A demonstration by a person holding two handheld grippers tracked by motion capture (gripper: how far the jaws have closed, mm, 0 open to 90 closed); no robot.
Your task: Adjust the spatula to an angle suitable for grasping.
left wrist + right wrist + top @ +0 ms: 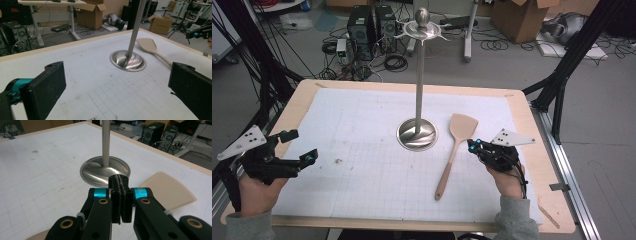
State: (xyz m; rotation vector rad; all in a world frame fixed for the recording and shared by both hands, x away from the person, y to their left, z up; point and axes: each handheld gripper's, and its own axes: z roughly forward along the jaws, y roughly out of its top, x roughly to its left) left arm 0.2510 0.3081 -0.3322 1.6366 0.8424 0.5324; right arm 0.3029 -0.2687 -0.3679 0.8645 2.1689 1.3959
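Our right gripper (473, 146) is squeezed shut on the spatula (455, 150) beside the stand (417, 133); we should lift slowly. Our left gripper (298, 146) is wide open, empty.

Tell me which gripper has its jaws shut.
The right gripper, beside the wooden spatula: its pads meet with nothing between them. The left gripper stands wide open.
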